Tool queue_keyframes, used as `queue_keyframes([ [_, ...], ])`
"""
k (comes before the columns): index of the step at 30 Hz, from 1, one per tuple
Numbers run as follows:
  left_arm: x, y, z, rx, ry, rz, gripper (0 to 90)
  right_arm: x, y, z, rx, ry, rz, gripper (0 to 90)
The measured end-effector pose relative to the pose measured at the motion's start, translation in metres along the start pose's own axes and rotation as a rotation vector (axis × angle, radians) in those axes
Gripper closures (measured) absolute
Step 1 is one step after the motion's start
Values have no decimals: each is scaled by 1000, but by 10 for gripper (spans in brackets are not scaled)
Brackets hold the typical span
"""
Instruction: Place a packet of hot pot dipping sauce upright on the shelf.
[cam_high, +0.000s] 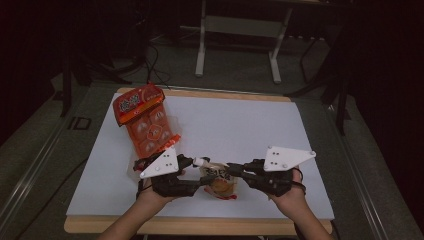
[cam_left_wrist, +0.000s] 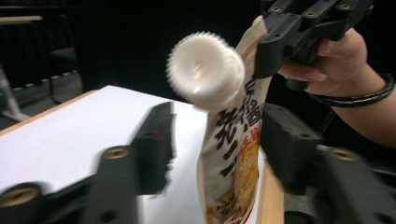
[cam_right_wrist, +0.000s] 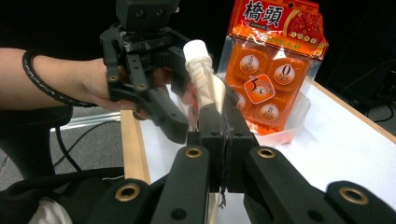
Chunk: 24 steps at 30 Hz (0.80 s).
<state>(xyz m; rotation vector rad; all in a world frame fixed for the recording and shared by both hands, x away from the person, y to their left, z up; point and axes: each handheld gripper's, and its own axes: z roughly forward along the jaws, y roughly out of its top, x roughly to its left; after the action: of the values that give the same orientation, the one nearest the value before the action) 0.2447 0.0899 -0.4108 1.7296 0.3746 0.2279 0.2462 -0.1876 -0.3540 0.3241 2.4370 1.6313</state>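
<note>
Low in the middle of the high view, a pouch (cam_high: 220, 182) with a white cap (cam_left_wrist: 205, 70) hangs between two grippers. The right gripper (cam_right_wrist: 219, 116) has its jaws pinched tight on the pouch top. The left gripper (cam_left_wrist: 217, 149) has its jaws wide apart around the cap, holding nothing. An orange pack (cam_high: 145, 120) lies at upper left on the white table (cam_high: 240, 125).

The orange packet (cam_right_wrist: 271, 70), upper right of the right gripper view, reads "橋頭" in white across its header; two of its cubes carry "0" and "3". The spouted pouch (cam_left_wrist: 233, 158), centre-right of the left gripper view, bears large black characters (too blurred to read).
</note>
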Motion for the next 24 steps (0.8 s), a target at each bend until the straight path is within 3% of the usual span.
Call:
queue_keyframes([
  [2,0,0,2,3,-12,6,611,0,0,1,4,2,-4,892],
  [8,1,0,1,24,-42,23,832,-2,-2,1,2,2,4,891],
  [16,3,6,-3,20,-68,27,890,-4,-2,0,-20,21,24,864],
  [24,11,20,-15,7,-8,39,893,-10,-5,-8,-55,-10,64,628],
])
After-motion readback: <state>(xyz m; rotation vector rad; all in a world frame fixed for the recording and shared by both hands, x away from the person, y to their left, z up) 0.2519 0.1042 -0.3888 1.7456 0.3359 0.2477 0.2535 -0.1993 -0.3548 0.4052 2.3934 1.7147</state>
